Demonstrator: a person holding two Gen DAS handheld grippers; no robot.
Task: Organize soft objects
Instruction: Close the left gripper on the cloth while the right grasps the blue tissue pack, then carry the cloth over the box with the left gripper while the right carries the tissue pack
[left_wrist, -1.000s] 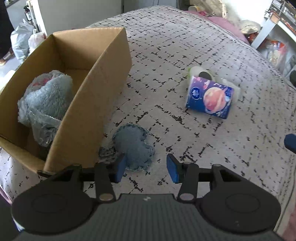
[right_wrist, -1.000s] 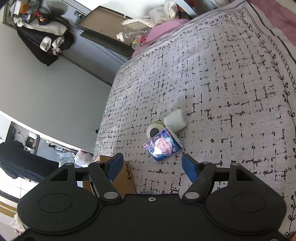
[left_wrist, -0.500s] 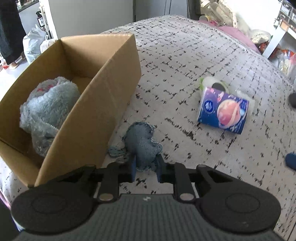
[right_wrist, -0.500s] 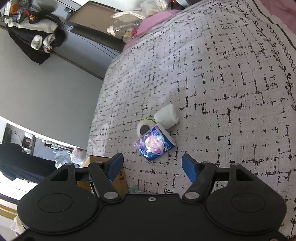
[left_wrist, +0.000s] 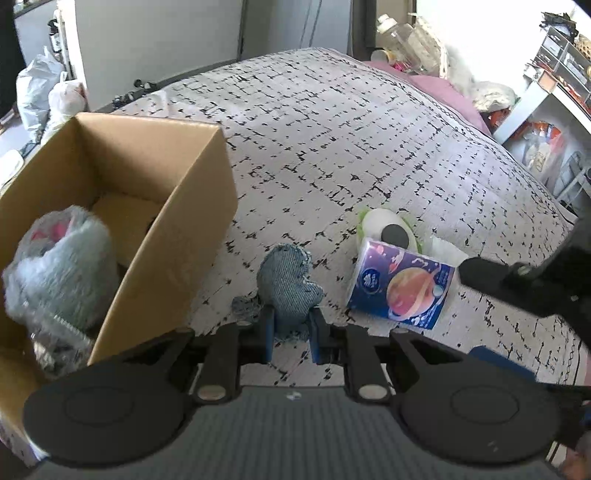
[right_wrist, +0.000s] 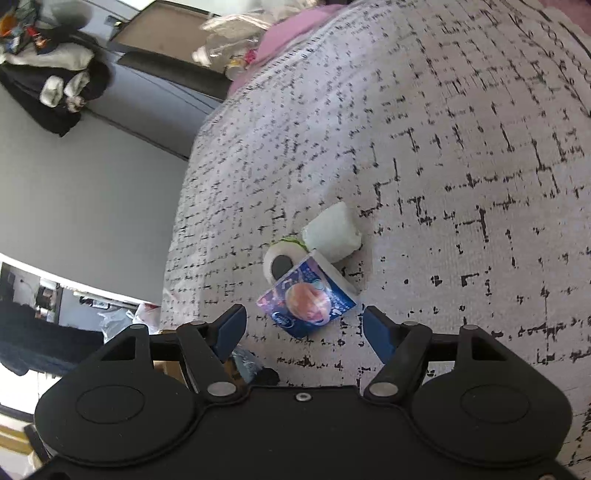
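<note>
The bed's grey-white cover with black dashes (left_wrist: 369, 147) lies bare across its far half. The open brown cardboard box (left_wrist: 192, 236) stands at 10 o'clock of the left tool (left_wrist: 291, 334), which pinches the blue denim stuffed toy (left_wrist: 288, 288). The purple tissue pack with a planet print (right_wrist: 308, 301), its logo unreadable, lies at 12 o'clock of the spread right tool (right_wrist: 304, 330).

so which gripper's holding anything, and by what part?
Left gripper is shut on the denim toy, pinching its near lower end. Right gripper is open, holding nothing.
</note>
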